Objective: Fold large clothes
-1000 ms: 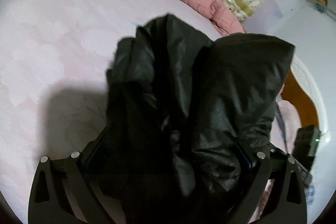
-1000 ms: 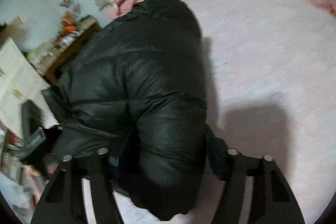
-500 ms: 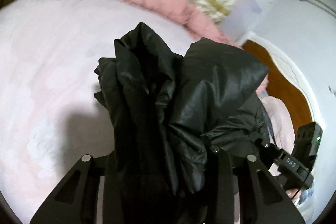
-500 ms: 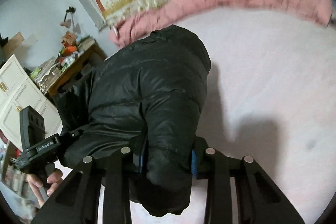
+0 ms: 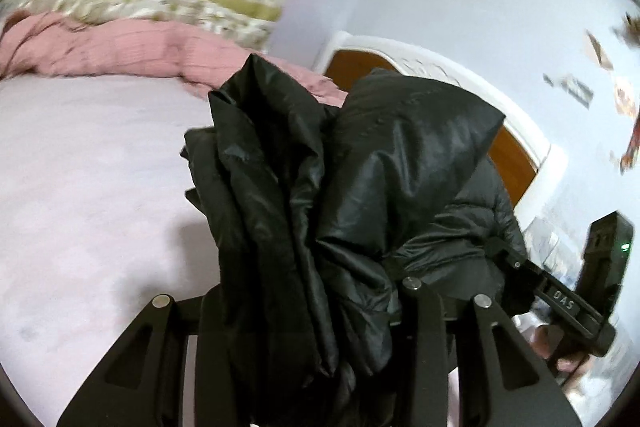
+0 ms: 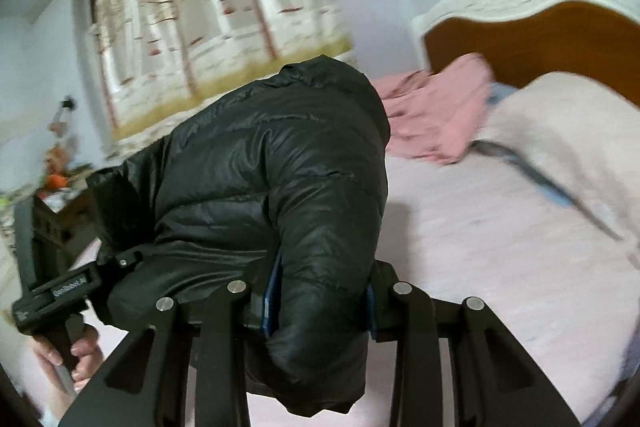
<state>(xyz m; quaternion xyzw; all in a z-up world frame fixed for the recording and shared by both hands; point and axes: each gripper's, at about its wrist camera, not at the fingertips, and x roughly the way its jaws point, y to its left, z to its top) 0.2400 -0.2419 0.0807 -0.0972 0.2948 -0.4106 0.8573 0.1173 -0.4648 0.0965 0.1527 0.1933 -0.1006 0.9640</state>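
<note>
The black puffer jacket (image 5: 360,195) is held up above the pink bed (image 5: 92,167), bunched at the centre of both wrist views. The left claw (image 5: 308,311) is clamped narrow on a thick gather of its fabric, having just closed on it. The right claw (image 6: 320,299) is pinched on a padded fold (image 6: 320,327) between blue pads (image 6: 270,301). A pink quilt (image 5: 120,47) is seen at eleven o'clock, a headboard (image 6: 540,39) at two o'clock.
</note>
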